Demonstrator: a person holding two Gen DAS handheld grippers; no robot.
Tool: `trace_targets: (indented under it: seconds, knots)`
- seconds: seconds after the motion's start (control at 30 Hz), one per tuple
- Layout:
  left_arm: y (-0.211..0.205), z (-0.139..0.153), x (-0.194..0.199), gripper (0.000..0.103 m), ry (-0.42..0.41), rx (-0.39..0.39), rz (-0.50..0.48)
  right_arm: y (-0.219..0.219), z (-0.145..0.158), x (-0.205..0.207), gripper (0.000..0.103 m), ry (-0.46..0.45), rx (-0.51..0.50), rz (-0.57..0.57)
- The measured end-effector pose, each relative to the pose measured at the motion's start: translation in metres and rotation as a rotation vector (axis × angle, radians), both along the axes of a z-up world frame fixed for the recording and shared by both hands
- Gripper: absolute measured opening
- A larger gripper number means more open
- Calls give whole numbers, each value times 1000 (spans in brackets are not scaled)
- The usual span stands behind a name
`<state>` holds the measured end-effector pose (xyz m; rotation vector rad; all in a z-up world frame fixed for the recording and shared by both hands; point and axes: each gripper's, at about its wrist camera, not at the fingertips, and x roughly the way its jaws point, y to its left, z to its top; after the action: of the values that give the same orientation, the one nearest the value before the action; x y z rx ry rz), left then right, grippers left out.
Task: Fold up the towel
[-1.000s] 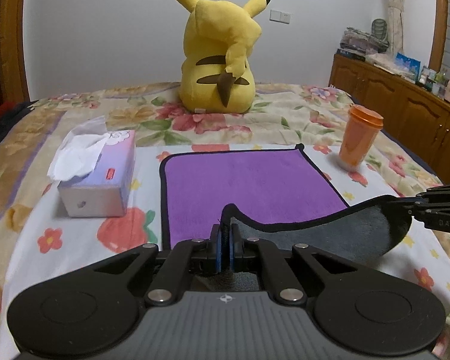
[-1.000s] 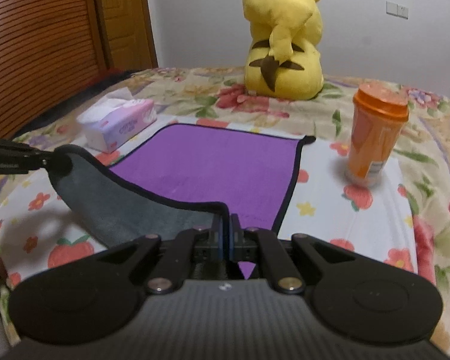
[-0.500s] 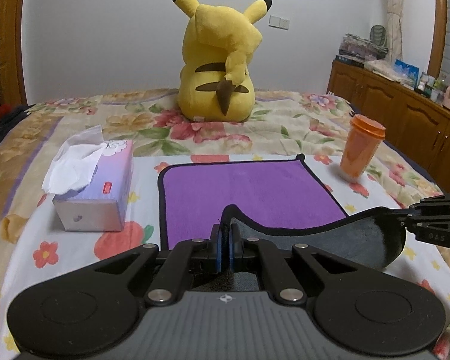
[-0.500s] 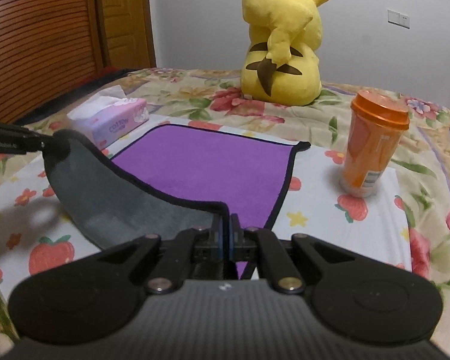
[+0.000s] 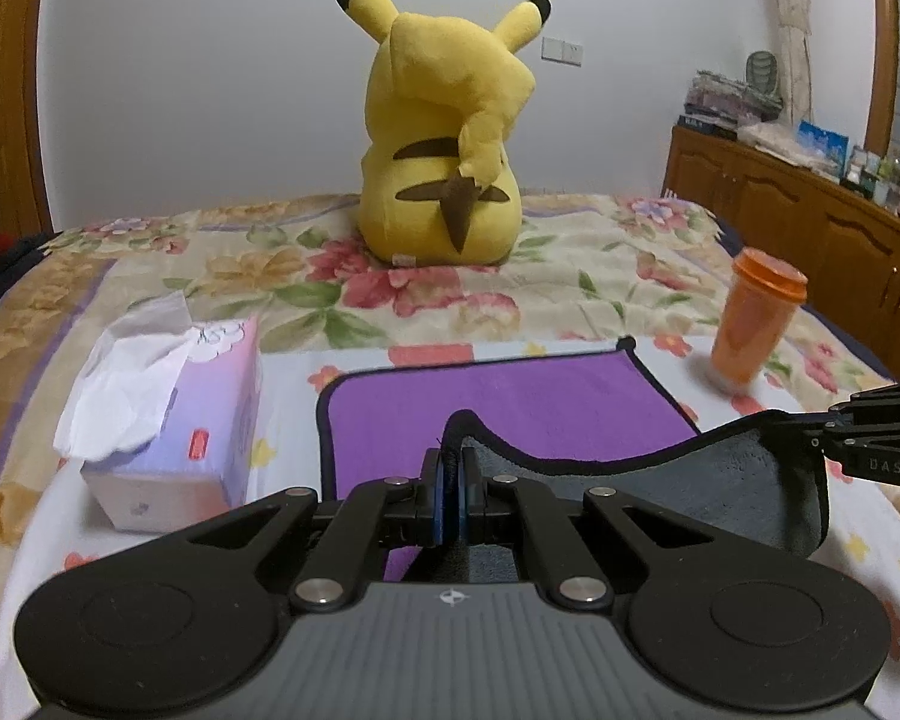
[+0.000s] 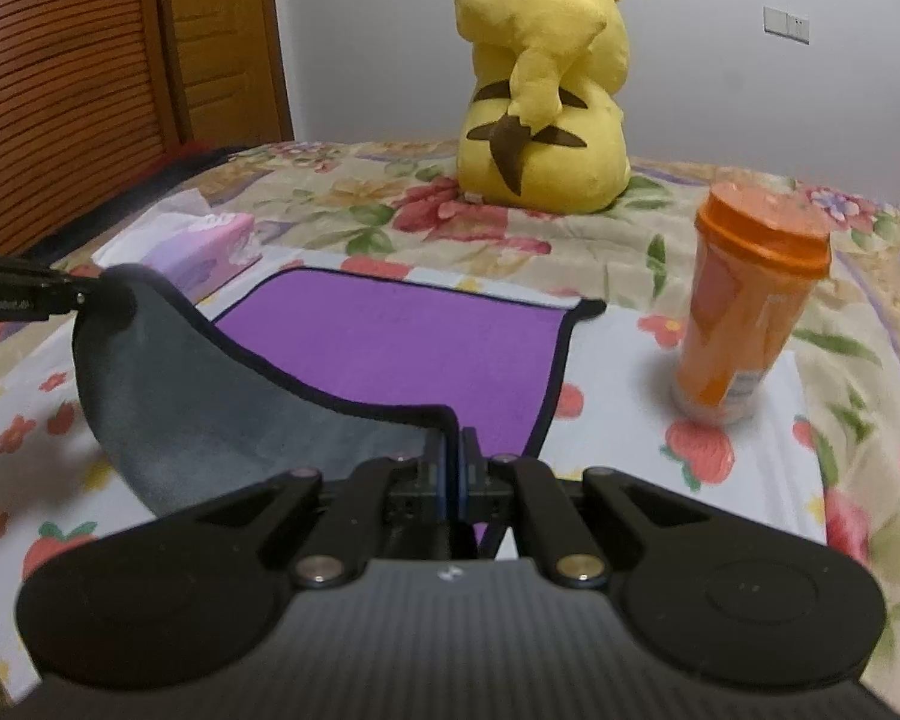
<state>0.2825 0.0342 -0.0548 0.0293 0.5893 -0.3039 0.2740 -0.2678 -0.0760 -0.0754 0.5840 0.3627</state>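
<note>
Purple towel [image 5: 510, 402] near edge pinched w/ both tools; tissues [image 5: 126, 372] poke from box [image 5: 210, 420].

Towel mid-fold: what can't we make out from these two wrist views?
- Towel near part: both views, hidden behind the hand-held gripper bodies.
- Orange cup label: right wrist view, motion-blurred, unreadable.
- Dresser clutter: left wrist view, too small.
- Plush toy ears: right wrist view, cut off by top edge.

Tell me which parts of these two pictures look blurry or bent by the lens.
Left wrist view: fisheye bows the wooden door frame at the left edge; the orange cup is slightly smeared. Right wrist view: the orange cup and tissue box are blurred, while the purple towel stays fairly sharp.
</note>
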Motion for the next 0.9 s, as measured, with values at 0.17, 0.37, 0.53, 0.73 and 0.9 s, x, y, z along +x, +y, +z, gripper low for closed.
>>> trace_targets:
  seconds: [0.17,0.37,0.53,0.73,0.9]
  knots:
    - [-1,7,15,7,-44,10,26,0,9,15,4,-40,-8,-1]
    - [-3,17,35,7,-75,14,40,2,19,36,4,-80,-28,-7]
    - [-6,29,47,7,-109,34,44,3,29,55,4,-112,-27,-19]
    - [-7,32,69,7,-134,35,72,6,30,75,4,-148,-36,-42]
    - [-7,19,86,7,-142,42,102,11,21,94,4,-173,-62,-64]
